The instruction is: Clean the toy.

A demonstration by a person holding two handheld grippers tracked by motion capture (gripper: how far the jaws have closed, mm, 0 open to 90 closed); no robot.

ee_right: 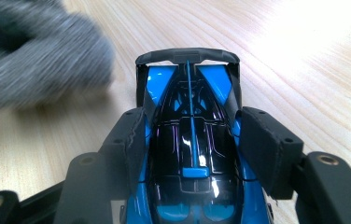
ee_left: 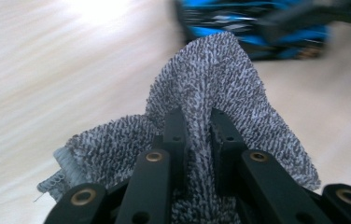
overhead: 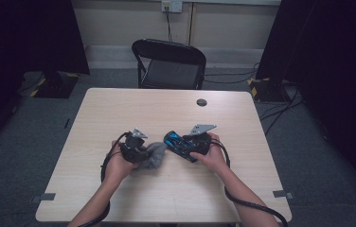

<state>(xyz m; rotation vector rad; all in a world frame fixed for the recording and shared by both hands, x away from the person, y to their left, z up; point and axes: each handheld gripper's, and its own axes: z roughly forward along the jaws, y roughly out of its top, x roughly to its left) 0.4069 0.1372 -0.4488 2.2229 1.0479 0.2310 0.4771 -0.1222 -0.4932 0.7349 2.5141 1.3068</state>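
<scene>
A grey terry cloth is pinched between the two black jaws of my left gripper, its fold standing up past the jaw tips. From above, the cloth lies bunched on the table beside the left gripper. A blue and black toy car sits between the pads of my right gripper, which press on its two sides. In the high view the car is just right of the cloth, held by the right gripper. The car also appears blurred beyond the cloth.
The light wooden table has a round cable hole near its far edge. A black folding chair stands behind the table. Tape marks lie on the grey floor at the front corners.
</scene>
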